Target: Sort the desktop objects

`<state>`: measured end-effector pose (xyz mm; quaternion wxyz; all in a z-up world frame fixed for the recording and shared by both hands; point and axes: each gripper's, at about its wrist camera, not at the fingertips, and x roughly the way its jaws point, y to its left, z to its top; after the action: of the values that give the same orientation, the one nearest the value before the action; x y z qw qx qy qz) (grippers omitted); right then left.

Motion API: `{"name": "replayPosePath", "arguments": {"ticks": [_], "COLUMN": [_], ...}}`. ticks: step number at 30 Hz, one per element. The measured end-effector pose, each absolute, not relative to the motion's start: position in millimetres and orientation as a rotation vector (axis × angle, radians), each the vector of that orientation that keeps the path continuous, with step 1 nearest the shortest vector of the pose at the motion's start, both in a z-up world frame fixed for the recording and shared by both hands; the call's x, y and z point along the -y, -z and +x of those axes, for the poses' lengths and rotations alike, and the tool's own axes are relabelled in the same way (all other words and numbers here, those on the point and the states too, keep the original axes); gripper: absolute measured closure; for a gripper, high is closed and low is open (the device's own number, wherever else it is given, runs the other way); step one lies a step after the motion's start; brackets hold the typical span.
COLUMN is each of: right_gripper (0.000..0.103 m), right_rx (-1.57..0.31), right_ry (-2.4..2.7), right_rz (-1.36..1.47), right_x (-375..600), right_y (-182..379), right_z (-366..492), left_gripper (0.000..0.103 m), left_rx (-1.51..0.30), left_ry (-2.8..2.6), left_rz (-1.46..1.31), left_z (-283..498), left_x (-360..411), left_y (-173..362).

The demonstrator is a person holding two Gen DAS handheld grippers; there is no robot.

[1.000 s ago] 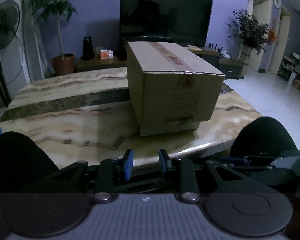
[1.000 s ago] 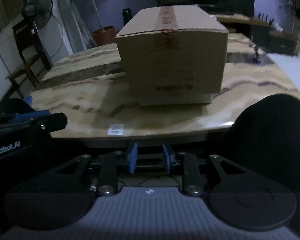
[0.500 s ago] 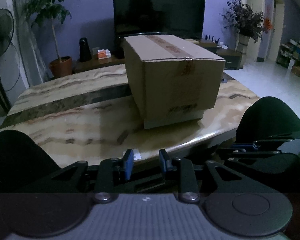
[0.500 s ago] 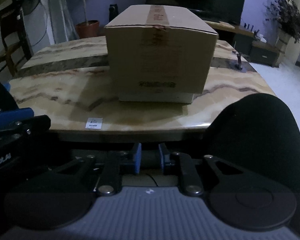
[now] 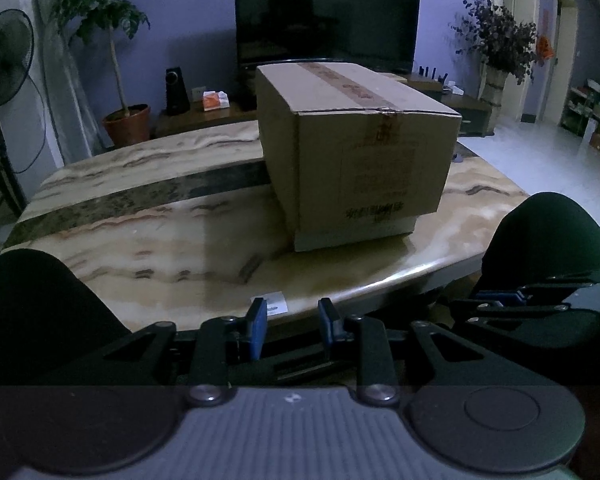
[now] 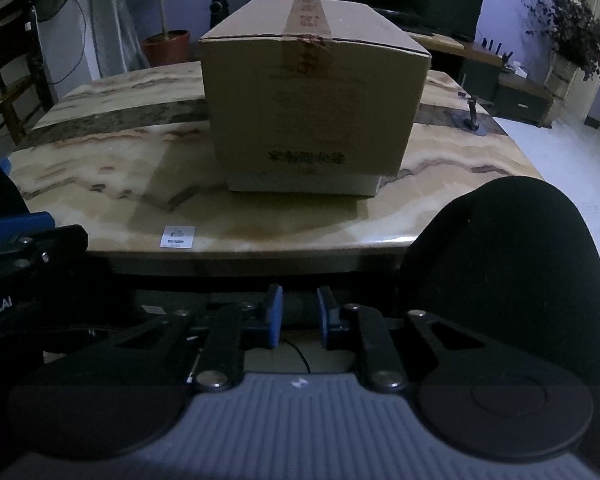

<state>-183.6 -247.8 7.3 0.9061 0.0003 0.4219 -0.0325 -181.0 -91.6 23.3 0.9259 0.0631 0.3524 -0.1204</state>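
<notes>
Left tongs [image 5: 291, 328] and right tongs [image 6: 298, 316] part open, empty, off bench [image 6: 100, 160] edge. Big taped box [image 6: 316, 96] sits mid-bench. Risk: box too wide, tongs slip.

The right tool [image 6: 298, 314] has drawn its blue pads closer together than a second ago, with nothing between them; in its view the cardboard box [image 6: 314, 92] has slid from right of centre to about the middle, and more of the counter [image 6: 100, 184] near edge shows, the white sticker [image 6: 178, 237] now lying further up from the pads. In the left wrist view that sticker [image 5: 274, 304] has come into sight at the near edge (it was hidden a second ago); the right tool [image 5: 540, 312] at the right border has edged upward.
</notes>
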Motion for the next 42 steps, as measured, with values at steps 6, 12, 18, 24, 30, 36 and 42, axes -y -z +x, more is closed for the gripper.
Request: {"name": "replayPosePath", "arguments": {"ticks": [6, 12, 18, 24, 30, 36, 42], "right_gripper": [0.082, 0.082, 0.082, 0.096, 0.099, 0.101, 0.101], "right_rx": [-0.881, -0.886, -0.874, -0.870, -0.873, -0.862, -0.851], "right_ry": [0.067, 0.069, 0.067, 0.055, 0.050, 0.044, 0.043], "right_rz": [-0.005, -0.009, -0.010, 0.009, 0.025, 0.045, 0.050], "right_x": [246.9, 246.5, 246.5, 246.5, 247.0, 246.7, 243.5], "right_y": [-5.9, -6.7, -11.0, -16.3, -21.5, -30.0, -41.4], "right_z": [-182.6, -183.7, -187.3, -192.0, -194.8, -196.6, -199.1], "left_gripper": [0.076, 0.076, 0.076, 0.076, 0.076, 0.076, 0.076], "left_rx": [-0.715, -0.717, -0.713, -0.711, -0.727, -0.737, -0.730], "left_ry": [0.233, 0.223, 0.221, 0.208, 0.194, 0.175, 0.176], "left_rz": [0.112, 0.118, 0.113, 0.088, 0.066, 0.083, 0.079], "left_z": [-181.2, -182.3, -184.4, -186.7, -187.8, -189.2, -193.4], "left_x": [88.5, 89.2, 89.1, 85.0, 81.6, 82.8, 84.4], "left_y": [-27.3, -28.4, -31.6, -37.3, -45.7, -51.7, -62.8]}}
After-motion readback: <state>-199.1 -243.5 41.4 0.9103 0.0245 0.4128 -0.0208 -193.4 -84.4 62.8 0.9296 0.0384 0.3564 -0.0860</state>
